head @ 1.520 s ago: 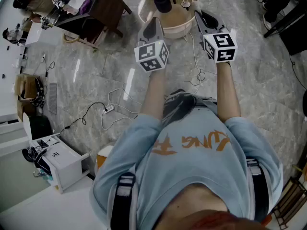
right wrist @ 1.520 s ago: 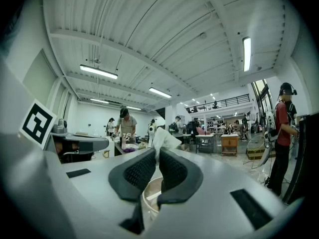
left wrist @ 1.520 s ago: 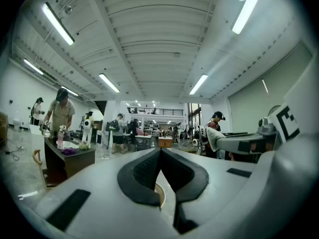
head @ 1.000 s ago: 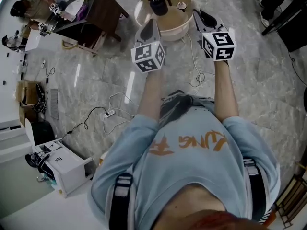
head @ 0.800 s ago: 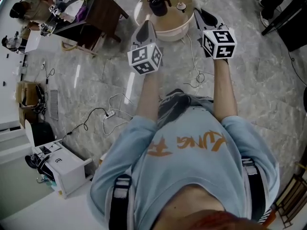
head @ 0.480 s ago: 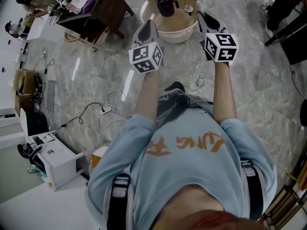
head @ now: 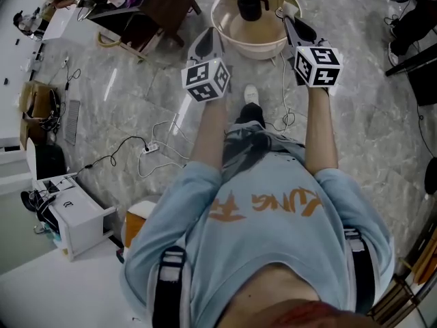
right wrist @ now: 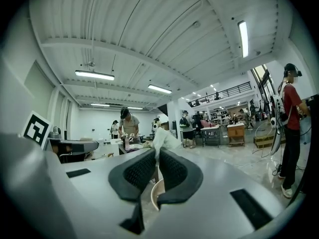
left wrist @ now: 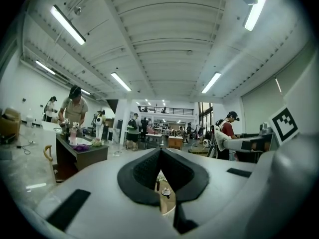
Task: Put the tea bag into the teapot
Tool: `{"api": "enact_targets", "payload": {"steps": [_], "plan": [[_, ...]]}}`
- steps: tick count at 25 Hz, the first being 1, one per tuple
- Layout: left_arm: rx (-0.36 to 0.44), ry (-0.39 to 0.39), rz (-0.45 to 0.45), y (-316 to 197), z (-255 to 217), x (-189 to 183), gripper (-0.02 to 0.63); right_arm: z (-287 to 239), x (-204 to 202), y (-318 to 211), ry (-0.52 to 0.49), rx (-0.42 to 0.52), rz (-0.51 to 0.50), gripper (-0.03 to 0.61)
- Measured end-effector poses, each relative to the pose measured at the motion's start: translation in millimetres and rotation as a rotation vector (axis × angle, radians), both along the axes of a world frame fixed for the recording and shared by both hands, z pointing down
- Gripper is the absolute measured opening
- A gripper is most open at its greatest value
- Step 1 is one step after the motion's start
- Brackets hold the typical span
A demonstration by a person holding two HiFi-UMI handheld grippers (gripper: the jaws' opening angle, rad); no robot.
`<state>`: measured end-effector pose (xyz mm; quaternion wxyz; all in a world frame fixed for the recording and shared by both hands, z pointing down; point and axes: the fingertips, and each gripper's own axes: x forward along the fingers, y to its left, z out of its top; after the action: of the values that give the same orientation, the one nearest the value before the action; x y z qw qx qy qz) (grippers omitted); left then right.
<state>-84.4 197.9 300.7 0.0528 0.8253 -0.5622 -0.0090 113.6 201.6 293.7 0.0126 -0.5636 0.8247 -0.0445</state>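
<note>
Right gripper view: a white tea bag [right wrist: 163, 135] is seen pinched between the nearly closed jaws of the right gripper [right wrist: 157, 152], sticking out past their tips. In the head view, the black teapot [head: 249, 5] is found ahead and to the left of that gripper, on a round table [head: 254, 45] whose near rim runs between the two grippers' tips. The left gripper [head: 212, 33] is held alongside, jaws closed on nothing. A dark desk [head: 164, 5] is set off to its left. Open floor [head: 369, 115] is seen to the right, with cables [head: 283, 108] strewn below.
</note>
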Motion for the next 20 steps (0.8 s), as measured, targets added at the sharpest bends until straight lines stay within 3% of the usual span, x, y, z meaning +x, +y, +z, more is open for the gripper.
{"api": "enact_targets", "payload": {"steps": [8,15,20], "plan": [[0.007,0.068,0.041,-90,12,6,0.025,4,8,-81,0.069,0.008,0.042,0.034],[-0.017,0.066,0.087,-198,16,21,0.026,14,9,-168,0.108,0.003,0.059,0.034],[-0.048,0.102,0.106,-262,26,6,0.025,14,8,-230,0.114,-0.022,0.112,0.034]]}}
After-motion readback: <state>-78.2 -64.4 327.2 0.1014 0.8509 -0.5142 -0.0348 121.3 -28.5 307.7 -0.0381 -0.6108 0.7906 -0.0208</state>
